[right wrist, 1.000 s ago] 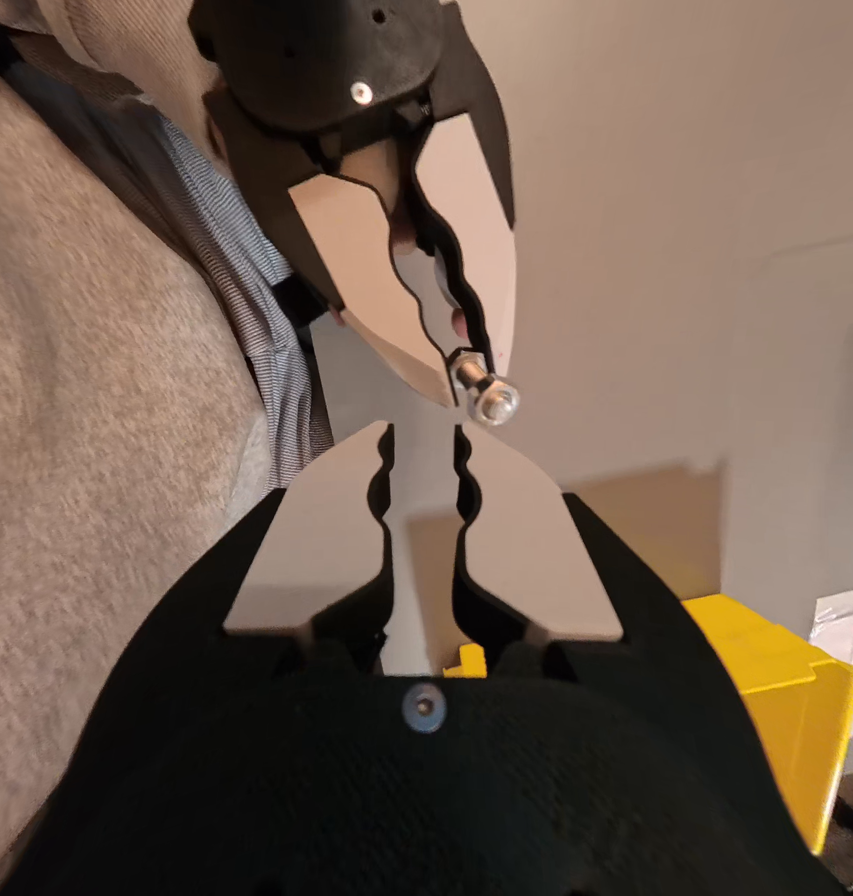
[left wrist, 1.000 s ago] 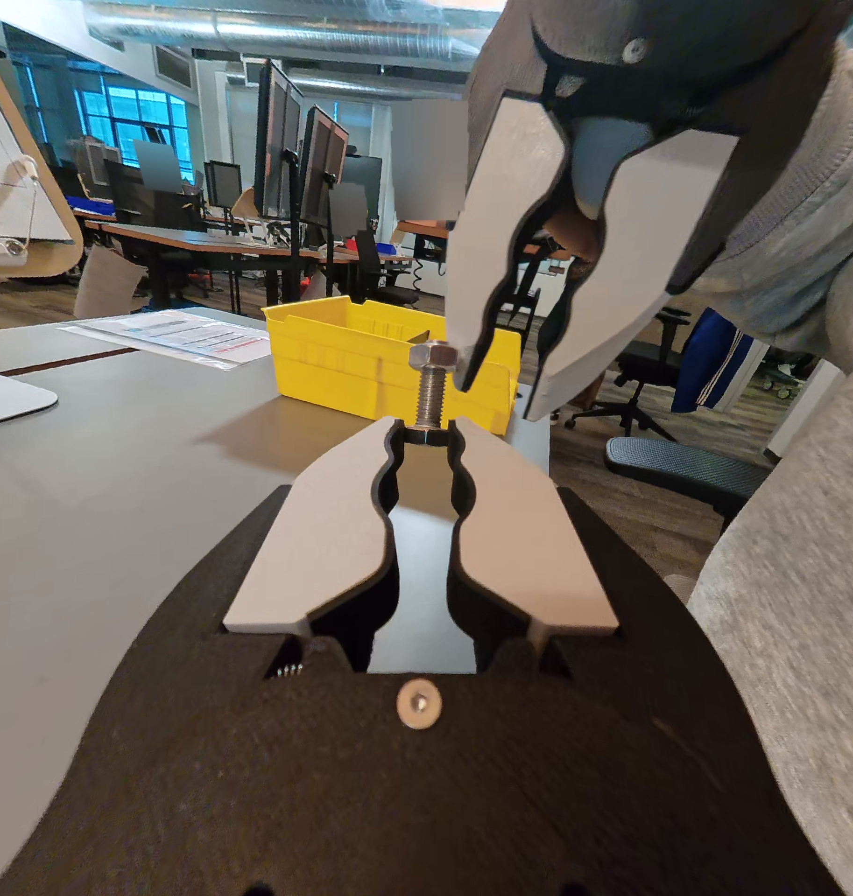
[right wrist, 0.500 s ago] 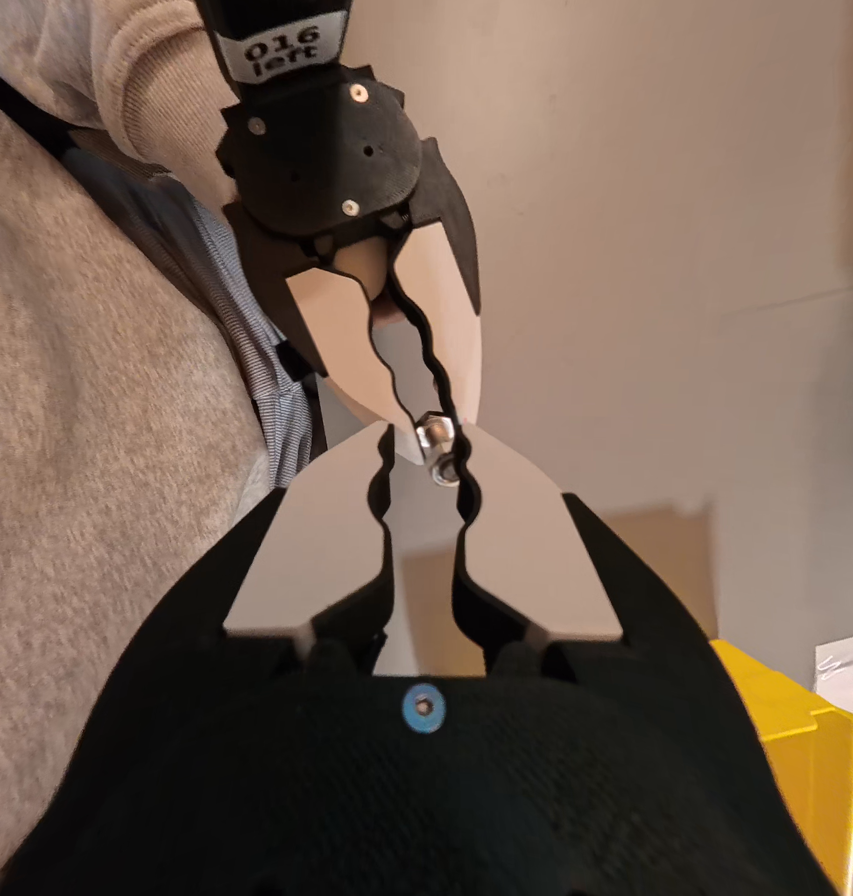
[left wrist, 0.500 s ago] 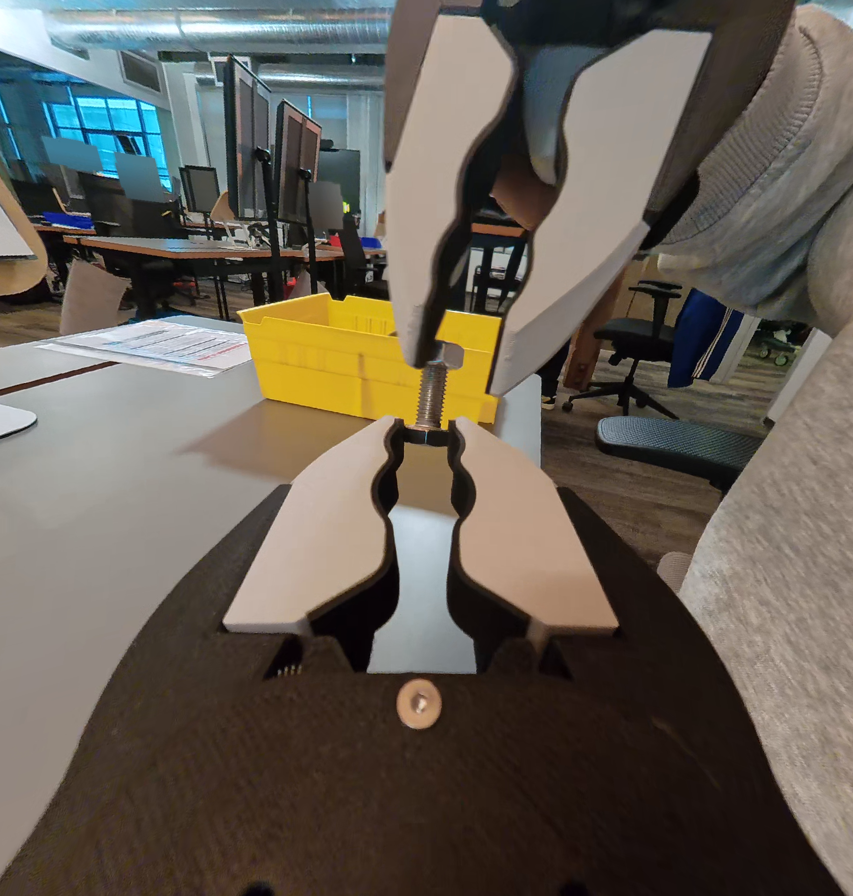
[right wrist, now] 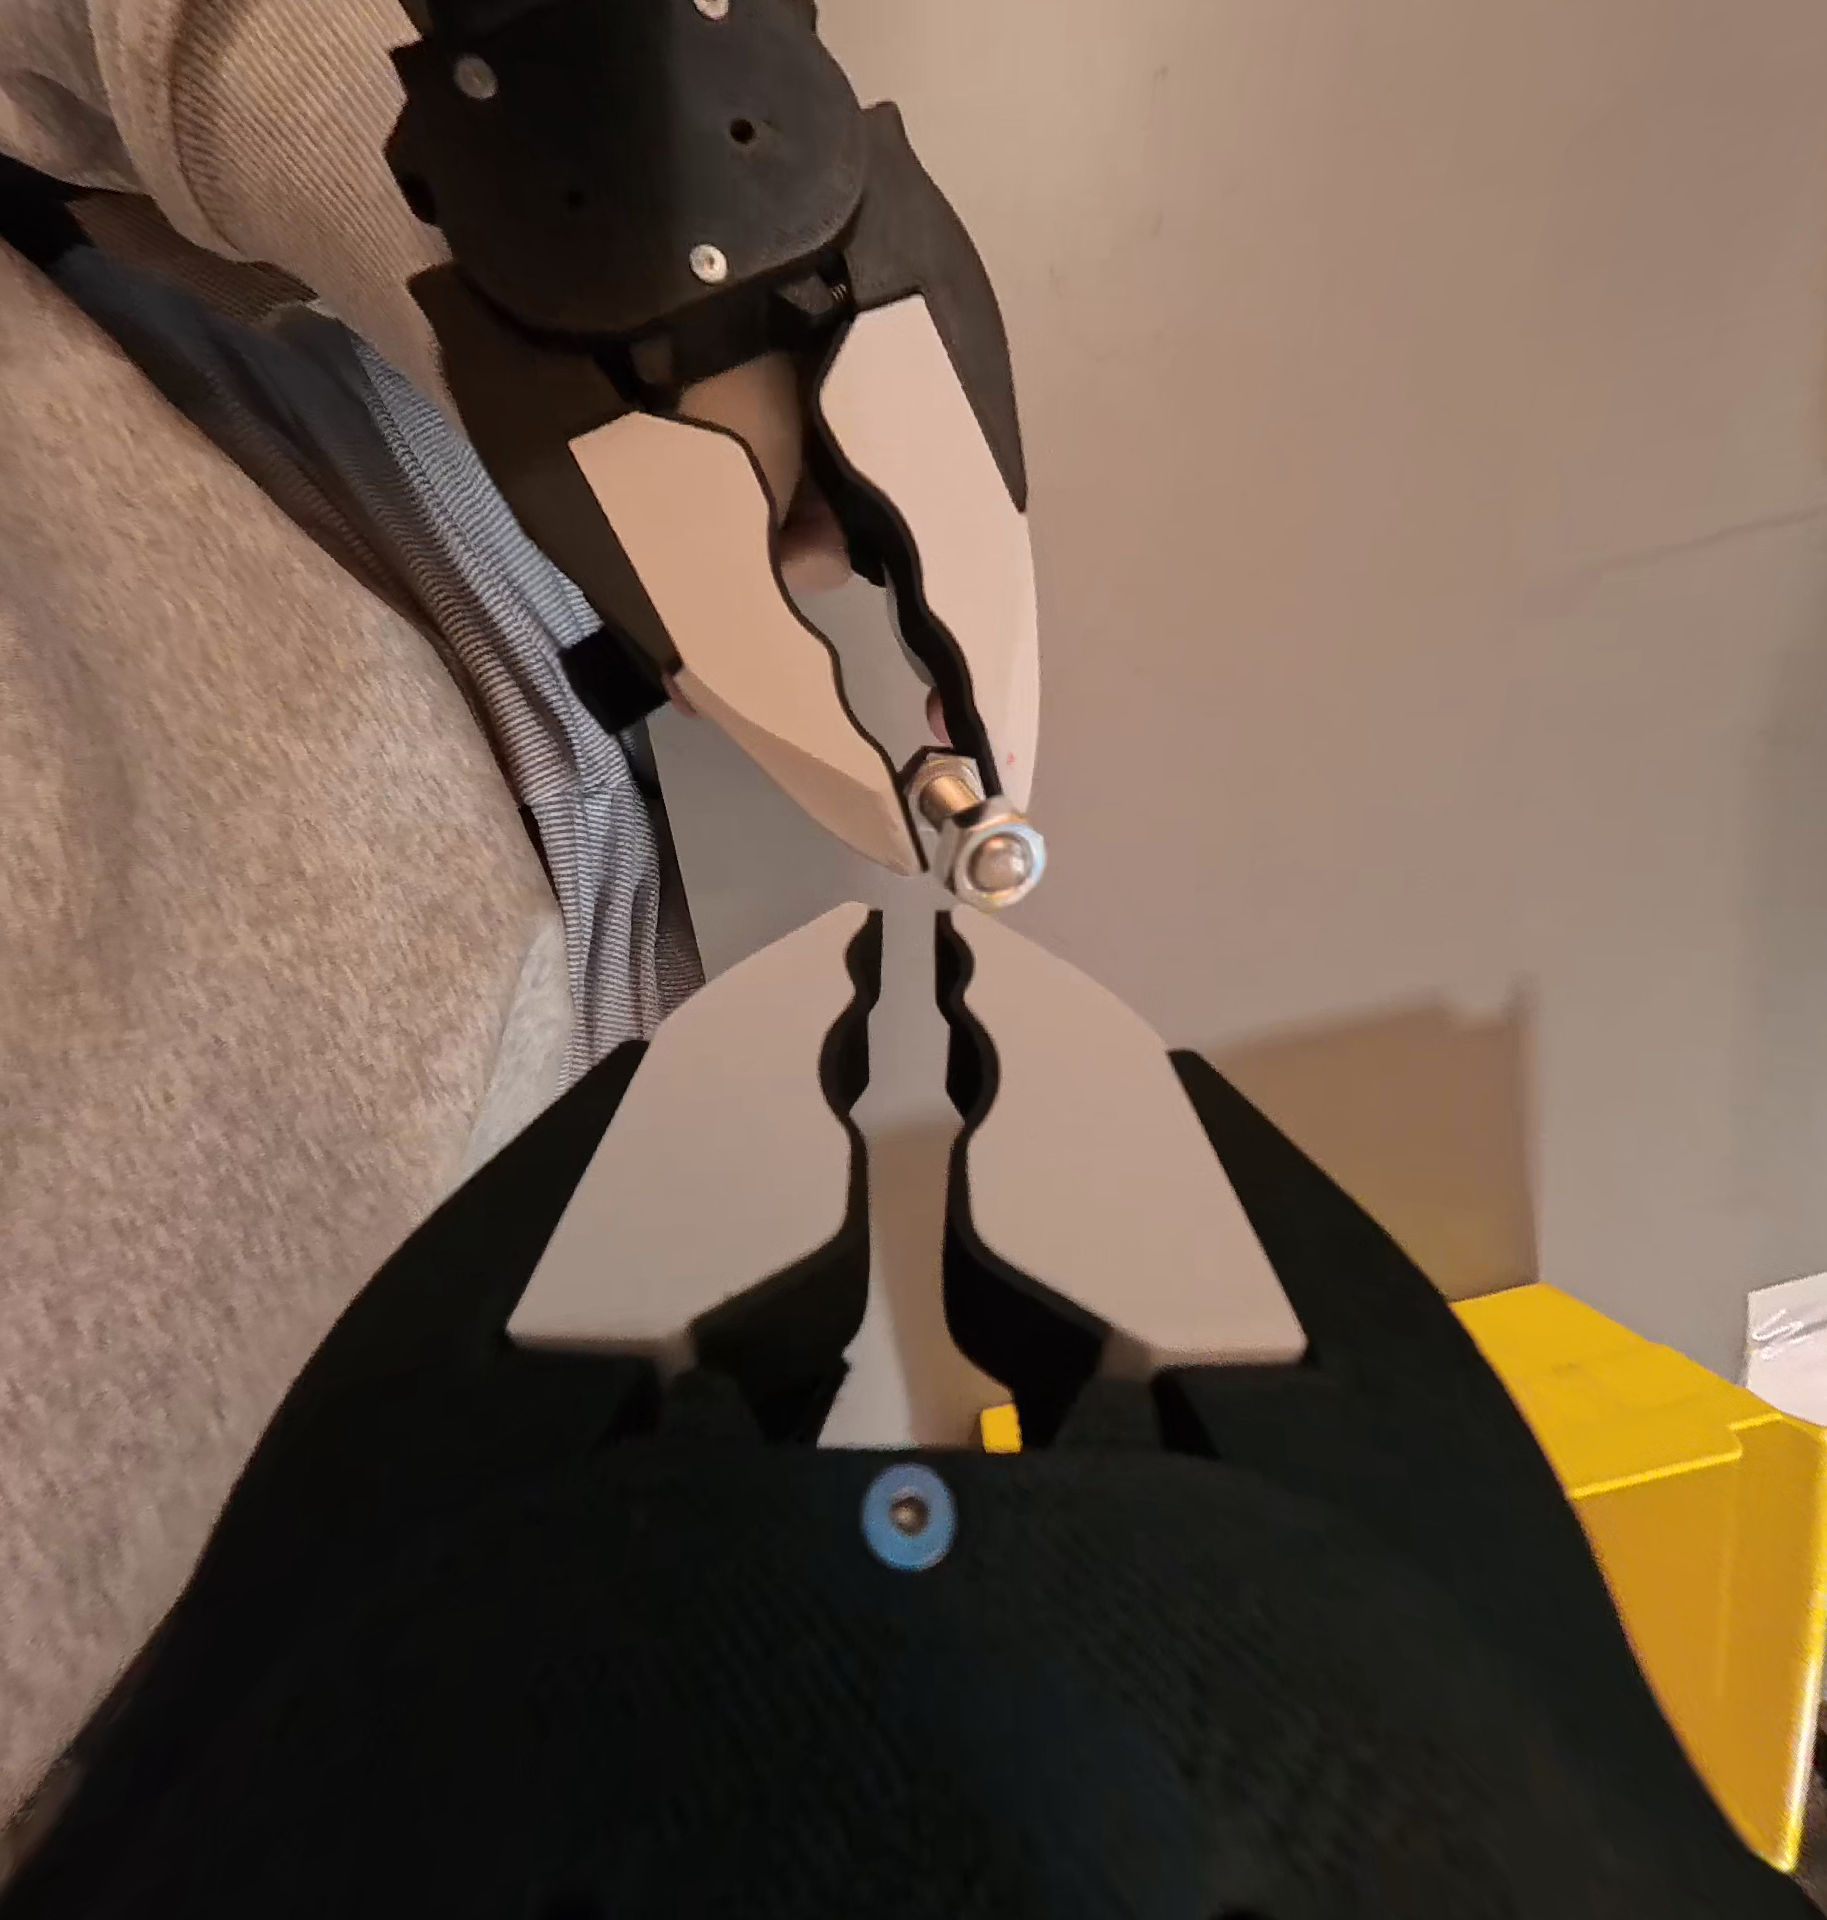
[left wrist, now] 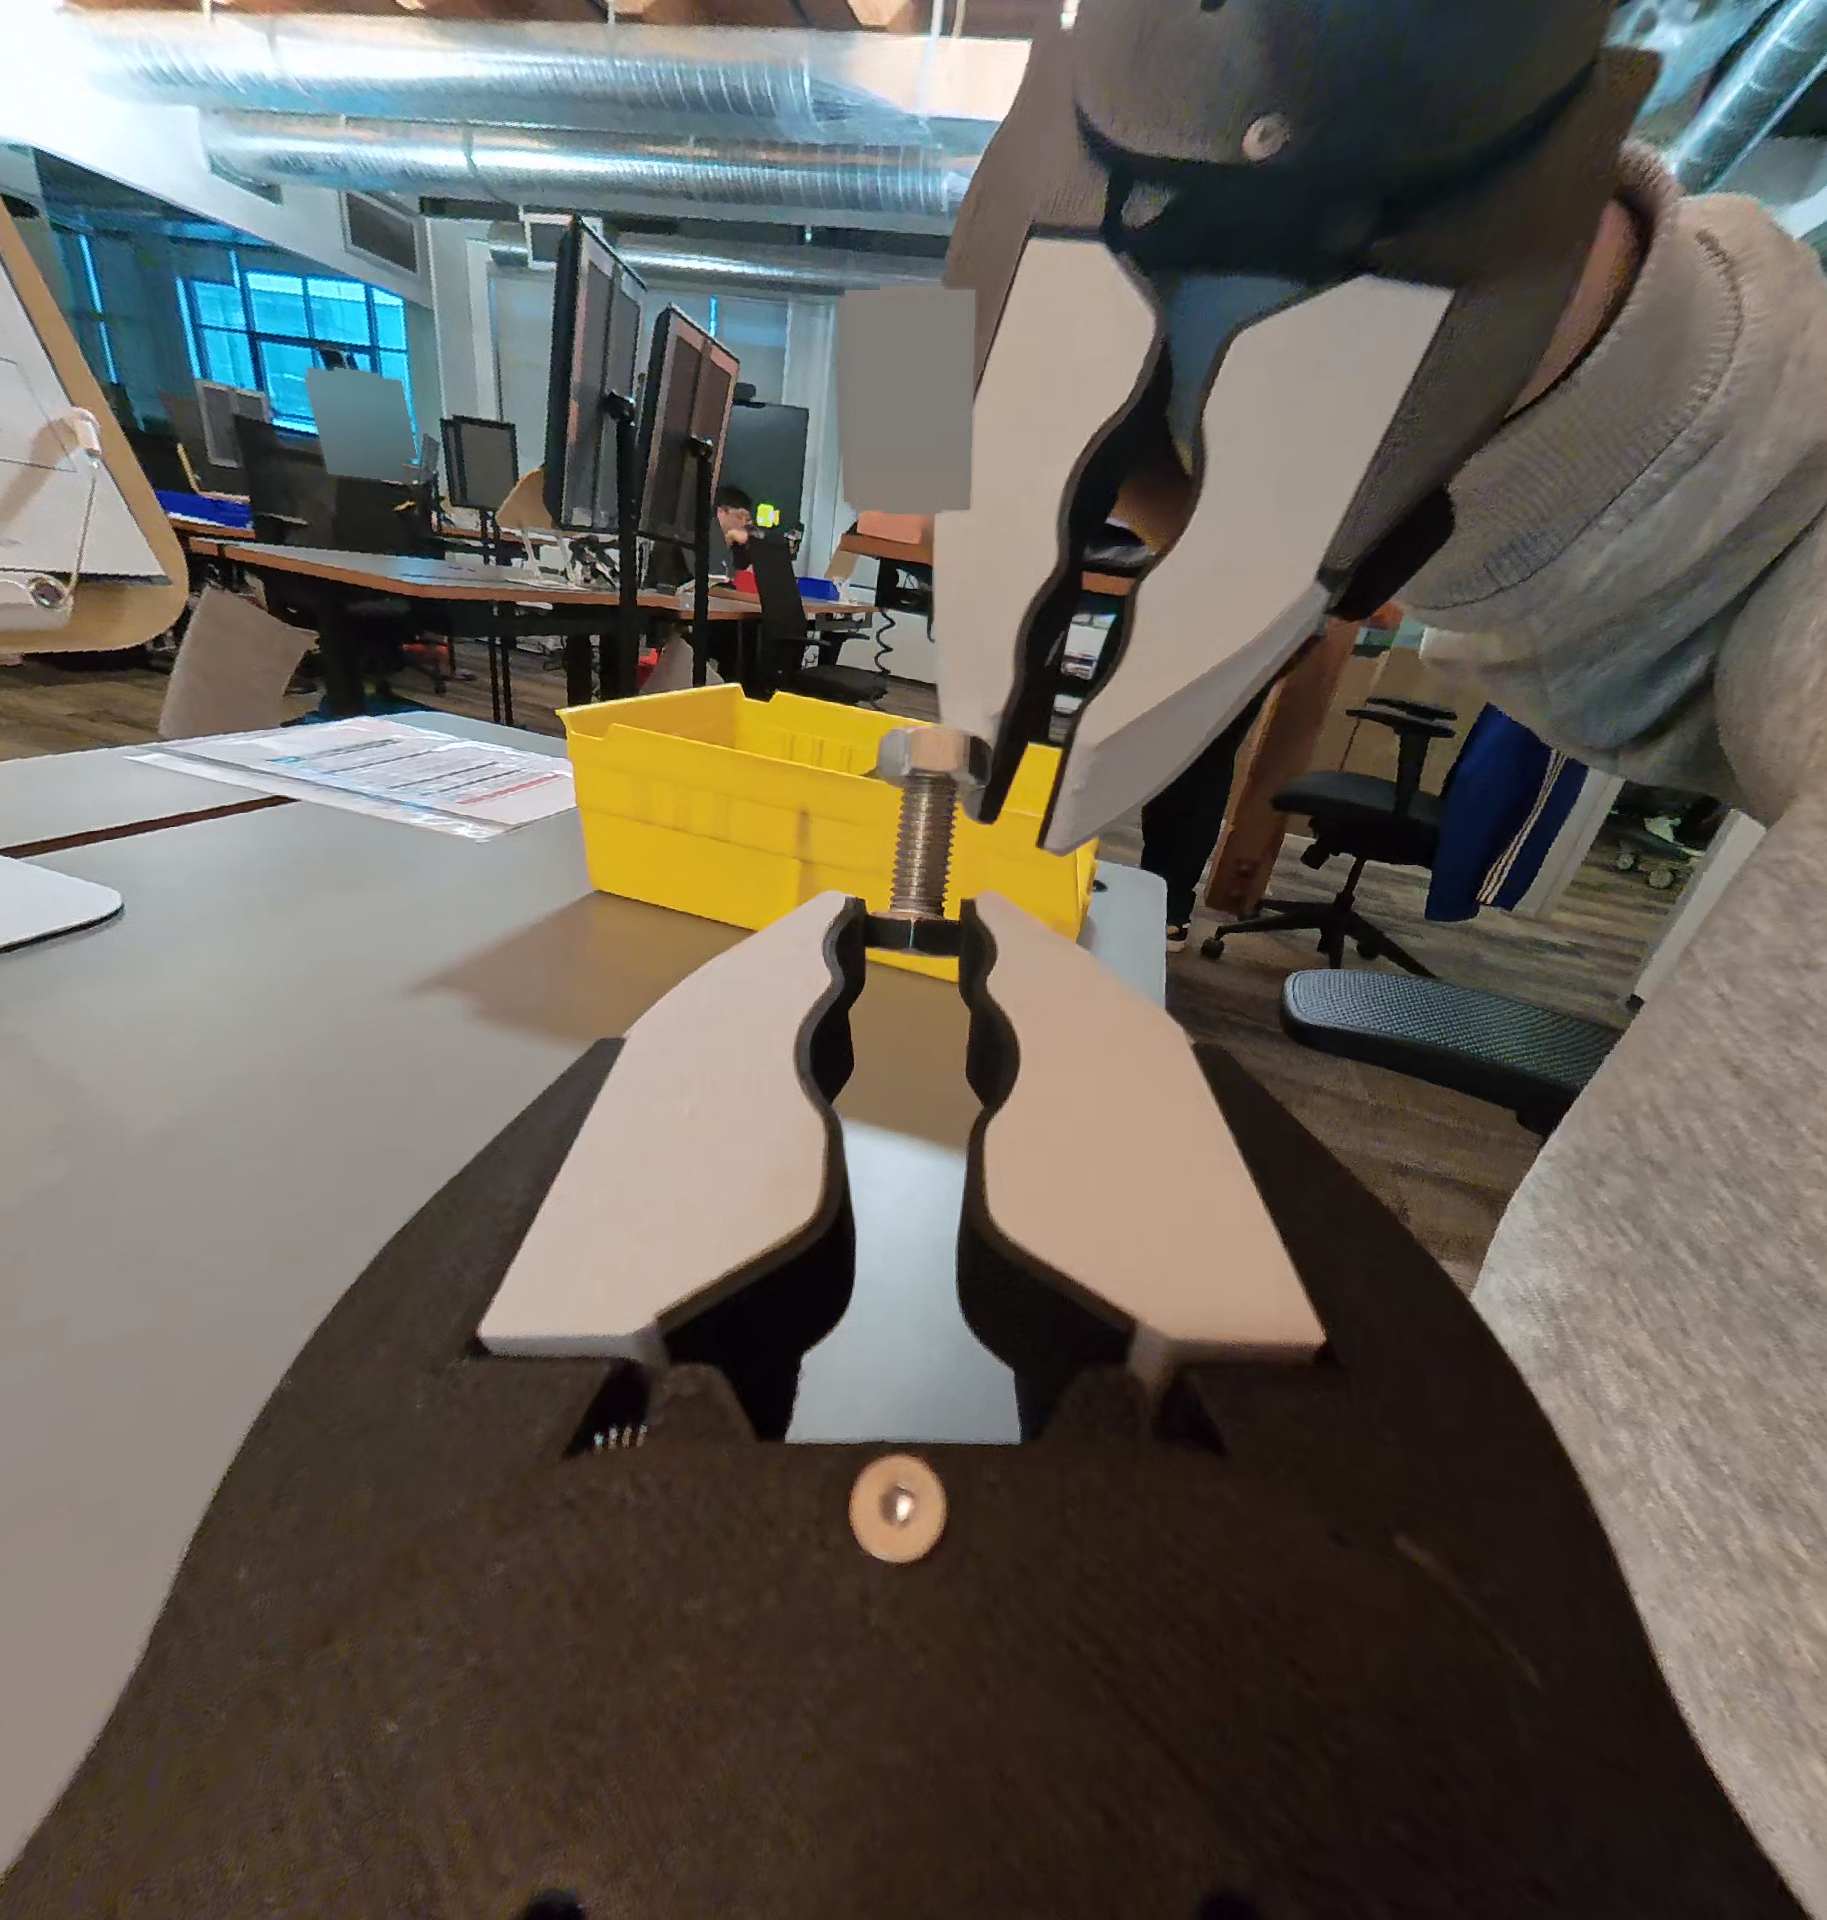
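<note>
Left tongs (left wrist: 914, 925) are pinched on the nut at the lower end of one steel bolt (left wrist: 921, 831), which stands upright, hex head on top. Right tongs (left wrist: 1002, 805) come down from above, a narrow gap between their tips, holding nothing; one tip sits just beside the bolt head. The right wrist view shows those tongs (right wrist: 904, 920) just short of the bolt (right wrist: 966, 831), and a second nut by its head. Behind the bolt sits one yellow bin (left wrist: 743, 800) on the grey tabletop (left wrist: 213, 1018); only the left view shows the printed sheet (left wrist: 369, 769) left of it. A grey sleeve (left wrist: 1657, 468) bends down above.
</note>
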Tool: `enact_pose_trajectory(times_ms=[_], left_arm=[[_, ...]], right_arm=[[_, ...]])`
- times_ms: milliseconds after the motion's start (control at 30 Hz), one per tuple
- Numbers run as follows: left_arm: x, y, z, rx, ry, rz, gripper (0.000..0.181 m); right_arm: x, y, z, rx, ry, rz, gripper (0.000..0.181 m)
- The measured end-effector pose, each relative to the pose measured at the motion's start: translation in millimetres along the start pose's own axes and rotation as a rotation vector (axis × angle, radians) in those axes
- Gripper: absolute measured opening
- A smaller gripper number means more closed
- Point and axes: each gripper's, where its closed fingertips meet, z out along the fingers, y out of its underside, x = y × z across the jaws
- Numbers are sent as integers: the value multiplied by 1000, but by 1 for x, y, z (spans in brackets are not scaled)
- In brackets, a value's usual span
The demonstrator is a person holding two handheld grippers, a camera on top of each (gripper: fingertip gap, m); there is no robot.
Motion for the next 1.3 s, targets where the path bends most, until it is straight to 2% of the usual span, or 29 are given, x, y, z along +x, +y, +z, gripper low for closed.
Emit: enact_pose_trajectory(times_ms=[400, 967, 1100, 1300], left_arm=[[7, 2, 1, -6, 32, 14, 18], [14, 7, 4, -40, 78, -7, 18], [19, 12, 5, -65, 97, 15, 33], [18, 19, 8, -117, 52, 116, 30]], right_arm=[[4, -9, -1, 62, 12, 18, 24], [1, -15, 1, 45, 33, -60, 18], [1, -13, 3, 26, 37, -59, 18], [-3, -6, 8, -23, 23, -64, 18]])
